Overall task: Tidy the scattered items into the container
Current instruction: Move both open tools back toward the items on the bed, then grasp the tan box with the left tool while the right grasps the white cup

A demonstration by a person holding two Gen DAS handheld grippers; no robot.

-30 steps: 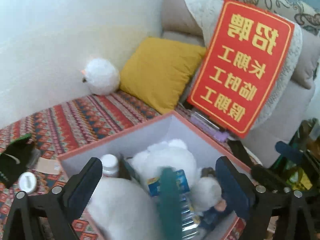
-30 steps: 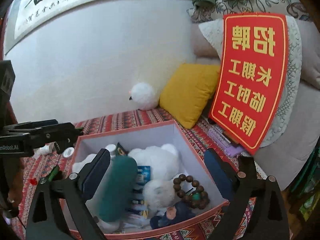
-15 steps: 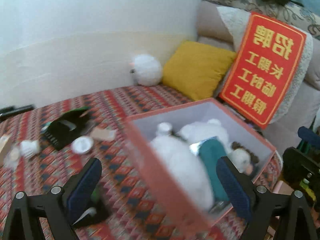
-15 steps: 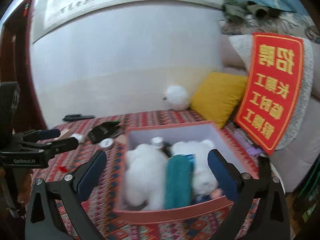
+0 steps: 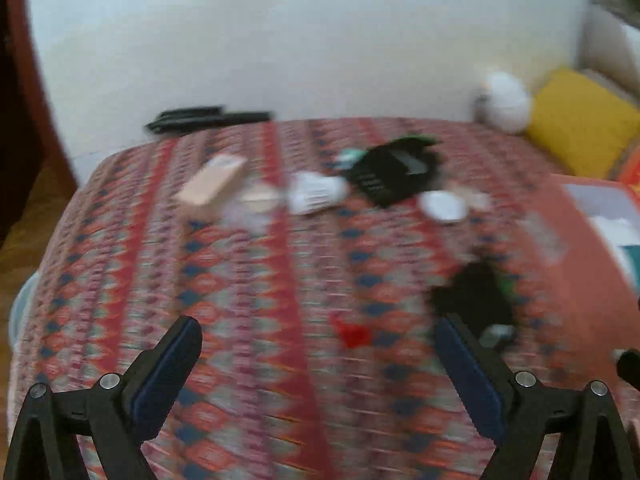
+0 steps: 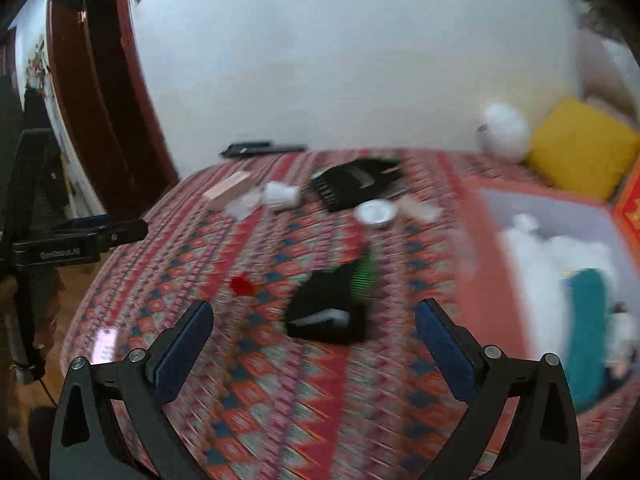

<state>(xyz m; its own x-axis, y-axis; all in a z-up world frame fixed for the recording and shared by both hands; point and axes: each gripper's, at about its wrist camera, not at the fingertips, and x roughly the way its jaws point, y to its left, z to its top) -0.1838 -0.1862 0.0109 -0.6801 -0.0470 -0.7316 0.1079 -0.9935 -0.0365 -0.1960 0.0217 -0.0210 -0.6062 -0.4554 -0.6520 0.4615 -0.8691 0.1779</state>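
Both views have swung away from the salmon-pink open box (image 6: 496, 248), which a second ago filled the space between the fingers and now sits at the right edge of each picture; the patterned red woven cloth (image 5: 256, 288) with the scattered items now lies ahead, all motion-blurred. Nearest is a black item with a green comb-like edge (image 6: 332, 304), lying on the cloth just ahead of the right gripper (image 6: 314, 322), between its fingers in that view; in the left view it (image 5: 474, 300) sits just beyond the right-hand finger of the left gripper (image 5: 318, 340). A small red piece (image 6: 242, 285) lies left of it. Farther back, well apart from both grippers, lie a round white lid (image 6: 375, 213), a black flat keypad-like device (image 6: 356, 184), a white ribbed cap-shaped object (image 6: 282, 194) and a tan rectangular box (image 6: 228, 189). Both grippers are spread wide and hold nothing.

Broad bare cloth lies between the grippers and the far items. The cloth's left edge (image 5: 52, 240) curves down to a wooden floor (image 5: 24, 216), and a white wall (image 5: 320, 32) bounds the far edge.

Inside the pink box are white plush toys (image 6: 548, 256) and a teal cylindrical item (image 6: 586, 328). Beyond the box, by the wall, rest a white fluffy ball (image 6: 505, 130) and a yellow cushion (image 6: 580, 148).
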